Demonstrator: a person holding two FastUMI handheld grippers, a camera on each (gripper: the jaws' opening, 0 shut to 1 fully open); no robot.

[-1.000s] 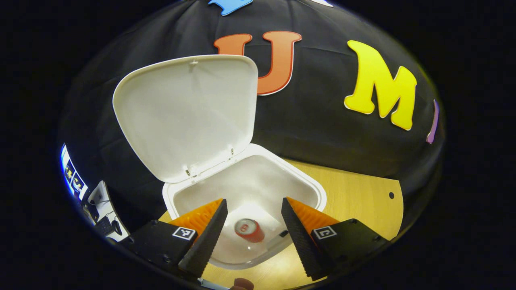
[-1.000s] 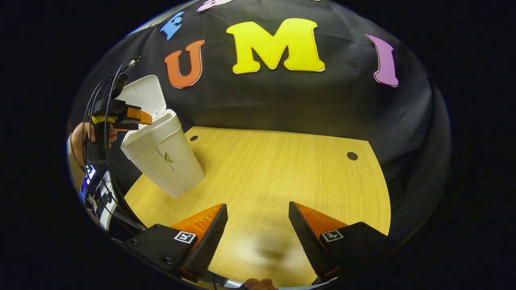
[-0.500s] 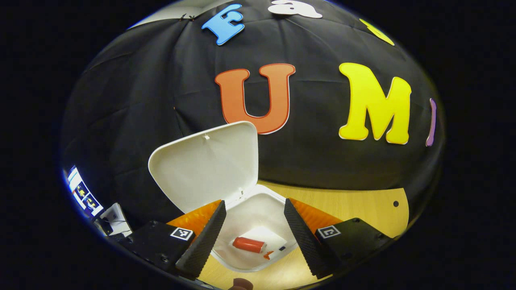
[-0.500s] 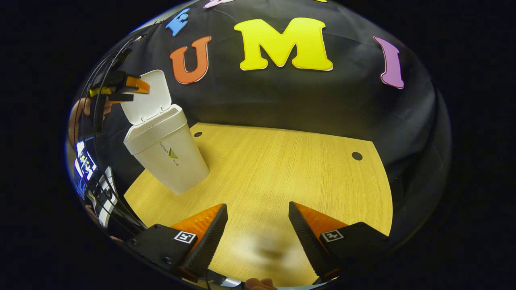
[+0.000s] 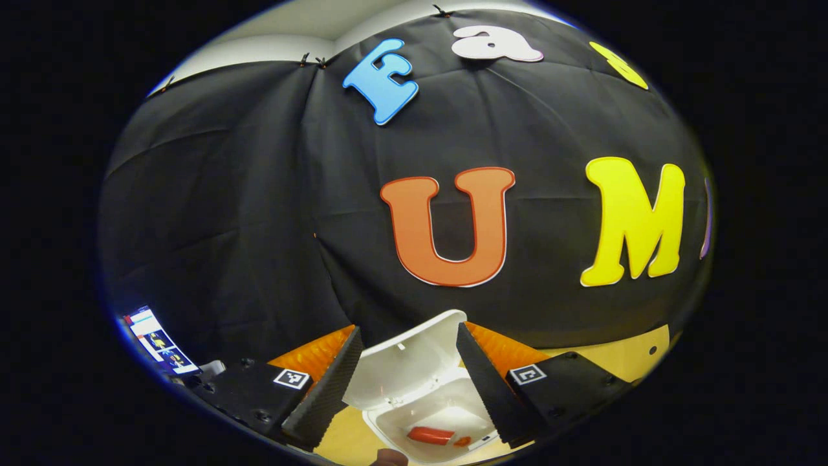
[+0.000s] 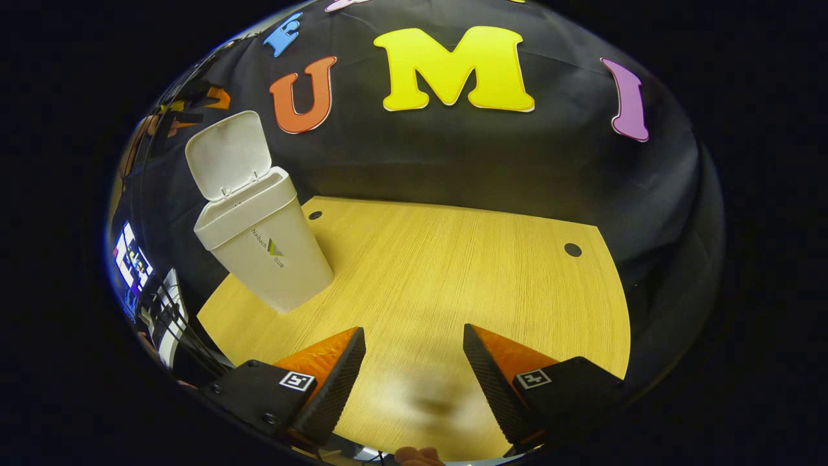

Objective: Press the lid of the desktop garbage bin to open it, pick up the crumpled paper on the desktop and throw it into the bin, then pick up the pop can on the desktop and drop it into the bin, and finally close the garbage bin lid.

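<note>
White plastic bin (image 5: 424,414) is standing lid-up (image 5: 404,369) below the left tool (image 5: 406,382), the red pop can (image 5: 429,435) lying inside. Both tools are hanging released, the right tool (image 6: 414,382) over bare tabletop (image 6: 453,272).

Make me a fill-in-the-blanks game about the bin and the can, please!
1. The lid of the white bin is standing ____.
2. The red pop can lies ____ the bin.
3. The left gripper has its fingers apart and holds ____.
4. The bin stands on a ____ table.

Missing words: open; inside; nothing; wooden
</note>
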